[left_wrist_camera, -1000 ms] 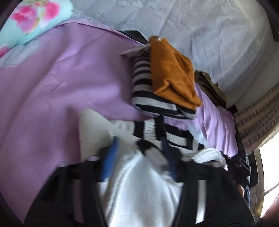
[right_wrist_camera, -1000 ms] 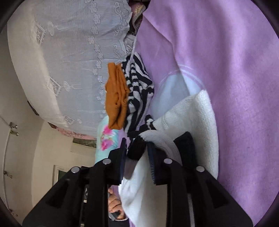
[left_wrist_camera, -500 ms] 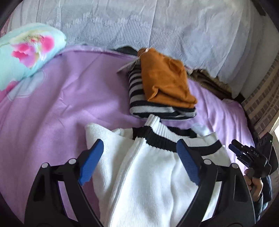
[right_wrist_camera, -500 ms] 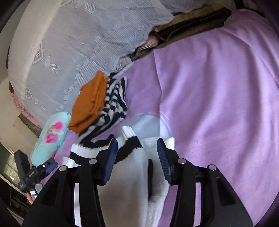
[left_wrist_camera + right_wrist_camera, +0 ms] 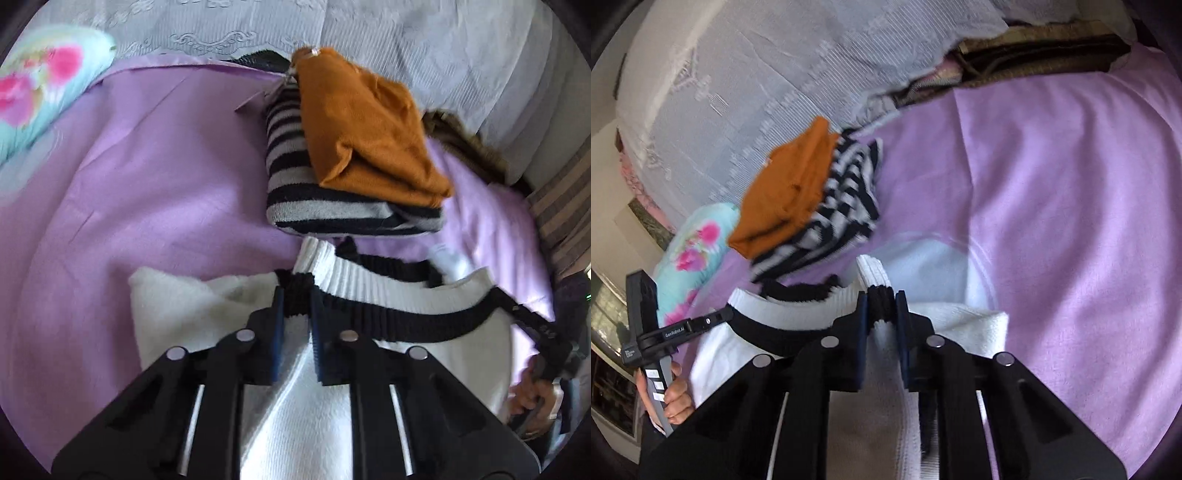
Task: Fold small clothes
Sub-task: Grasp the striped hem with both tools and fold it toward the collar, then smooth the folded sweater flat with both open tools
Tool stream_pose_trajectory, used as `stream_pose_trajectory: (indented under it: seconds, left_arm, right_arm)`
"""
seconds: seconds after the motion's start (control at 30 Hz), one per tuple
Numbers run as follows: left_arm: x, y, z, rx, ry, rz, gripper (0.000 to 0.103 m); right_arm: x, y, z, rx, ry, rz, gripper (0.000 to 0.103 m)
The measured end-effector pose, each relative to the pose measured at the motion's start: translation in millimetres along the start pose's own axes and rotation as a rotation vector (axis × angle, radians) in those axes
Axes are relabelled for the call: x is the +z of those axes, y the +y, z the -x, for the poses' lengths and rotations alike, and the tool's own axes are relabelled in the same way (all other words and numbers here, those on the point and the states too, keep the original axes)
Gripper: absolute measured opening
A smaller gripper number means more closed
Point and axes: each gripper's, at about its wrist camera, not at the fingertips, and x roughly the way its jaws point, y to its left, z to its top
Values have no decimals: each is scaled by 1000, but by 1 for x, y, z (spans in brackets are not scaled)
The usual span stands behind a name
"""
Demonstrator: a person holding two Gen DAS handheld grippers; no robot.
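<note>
In the left wrist view, the left gripper [image 5: 296, 308] pinches the black ribbed band of the white sweater [image 5: 303, 406], which lies on the purple sheet [image 5: 147, 177] just in front of a folded striped garment [image 5: 295, 192] topped by an orange garment [image 5: 365, 133]. In the right wrist view, the right gripper [image 5: 881, 309] is clamped on the same black band at the sweater's other end, with a floral pillow [image 5: 694, 251] off to the left.
</note>
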Motion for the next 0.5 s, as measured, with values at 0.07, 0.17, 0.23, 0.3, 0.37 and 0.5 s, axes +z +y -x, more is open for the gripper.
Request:
stream_pose_trajectory:
  seconds: [0.07, 0.17, 0.23, 0.3, 0.37, 0.5]
  left_arm:
    - [-2, 9, 18, -30, -35, 45, 12]
    - [-1, 15, 26, -24, -55, 57, 14]
    - [-1, 18, 3, 58, -1, 56, 24]
    - [-7, 26, -13, 82, 29, 80, 29]
    - [-7, 28, -2, 58, 6, 87, 31]
    - [-7, 8, 46, 65, -113, 38, 40]
  right_arm:
    - [3, 16, 7, -1, -35, 48, 14]
    - [4, 24, -9, -103, -1, 102, 14]
    - [-1, 7, -37, -164, 99, 65, 16]
    - [0, -13, -33, -76, 103, -45, 19]
    - [4, -19, -13, -72, 36, -81, 26]
    - [5, 12, 19, -39, -50, 0, 28]
